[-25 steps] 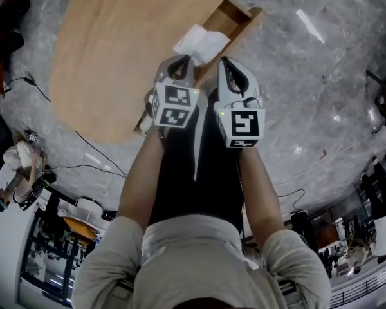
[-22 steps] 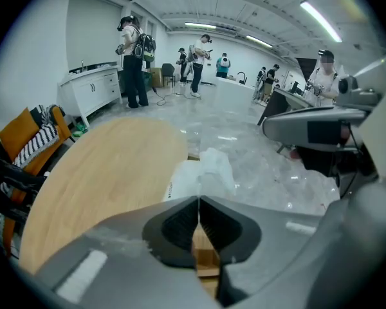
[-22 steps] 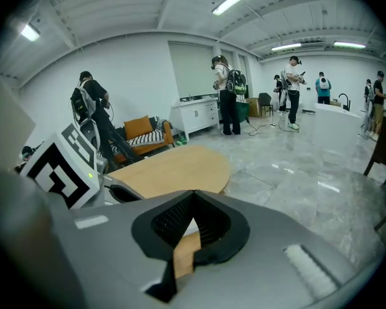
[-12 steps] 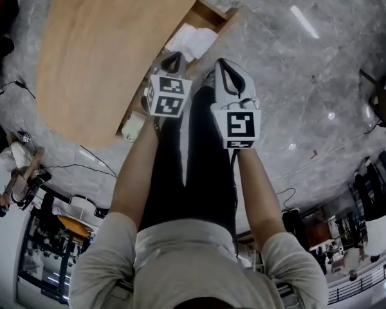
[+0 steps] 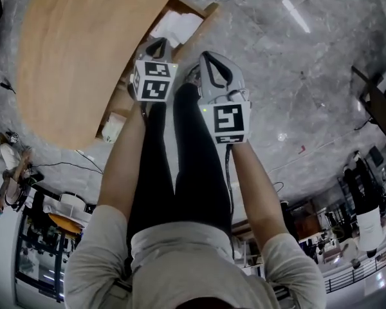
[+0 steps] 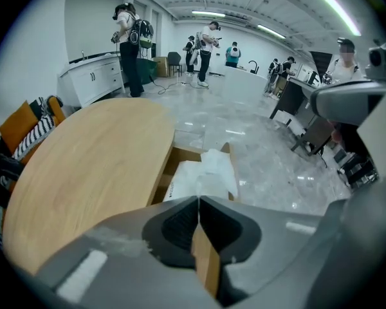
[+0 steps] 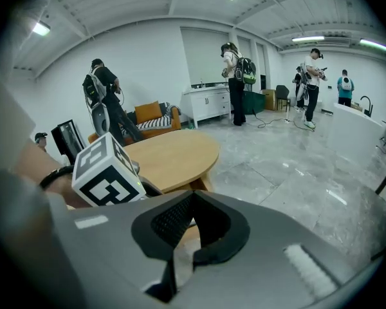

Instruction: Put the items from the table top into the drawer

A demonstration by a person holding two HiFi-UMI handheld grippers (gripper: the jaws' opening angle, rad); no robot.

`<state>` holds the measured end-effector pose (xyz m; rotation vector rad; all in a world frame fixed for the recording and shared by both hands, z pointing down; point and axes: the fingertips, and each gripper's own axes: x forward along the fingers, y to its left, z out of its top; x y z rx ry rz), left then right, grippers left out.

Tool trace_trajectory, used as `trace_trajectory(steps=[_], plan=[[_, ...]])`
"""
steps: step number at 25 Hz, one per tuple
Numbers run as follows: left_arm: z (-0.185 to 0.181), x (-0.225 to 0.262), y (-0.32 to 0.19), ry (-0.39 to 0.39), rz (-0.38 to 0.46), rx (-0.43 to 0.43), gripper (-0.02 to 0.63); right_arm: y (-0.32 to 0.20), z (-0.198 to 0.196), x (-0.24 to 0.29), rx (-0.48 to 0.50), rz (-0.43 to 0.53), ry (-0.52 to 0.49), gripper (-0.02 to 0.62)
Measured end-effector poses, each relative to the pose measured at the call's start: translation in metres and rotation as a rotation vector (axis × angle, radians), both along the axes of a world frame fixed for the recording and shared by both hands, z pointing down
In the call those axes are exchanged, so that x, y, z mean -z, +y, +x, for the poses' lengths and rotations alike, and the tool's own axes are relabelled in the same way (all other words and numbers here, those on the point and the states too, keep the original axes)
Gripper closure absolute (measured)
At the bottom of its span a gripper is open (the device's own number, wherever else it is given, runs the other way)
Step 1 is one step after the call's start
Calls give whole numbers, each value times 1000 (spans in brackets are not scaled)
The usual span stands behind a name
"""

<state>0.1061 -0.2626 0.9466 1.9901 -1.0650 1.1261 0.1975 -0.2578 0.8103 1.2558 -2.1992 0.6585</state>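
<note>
The round wooden table top (image 5: 77, 56) fills the upper left of the head view, and no items show on it. At its right edge a wooden drawer (image 5: 204, 17) stands open with white paper-like items (image 5: 177, 27) lying inside. My left gripper (image 5: 158, 41) is shut and empty, its tips just short of the drawer. In the left gripper view its shut tips (image 6: 198, 199) point at the drawer's white items (image 6: 202, 174). My right gripper (image 5: 206, 55) hovers beside it over the floor, shut and empty (image 7: 193, 196).
A small white box (image 5: 114, 127) sits low under the table's near edge. Grey marble floor (image 5: 296, 76) surrounds the table, with cables (image 5: 83, 163) on it. Several people (image 6: 128, 44) stand by white cabinets (image 6: 93, 82) far back. The person's legs are below the grippers.
The table and drawer have slid up and left in the head view. Both grippers stay shut and side by side, with the left one a little back from the white items.
</note>
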Motion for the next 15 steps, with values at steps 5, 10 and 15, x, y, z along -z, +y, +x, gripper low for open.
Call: trace_trajectory(steps=[5, 10, 15], plan=[[13, -18, -14, 4, 10, -3, 577, -1, 11, -9, -5, -20, -5, 589], [21, -37, -20, 7, 2, -28, 577, 10, 21, -19, -17, -53, 7, 589], [27, -44, -18, 25, -29, -57, 577, 14, 8, -16, -20, -55, -10, 589]])
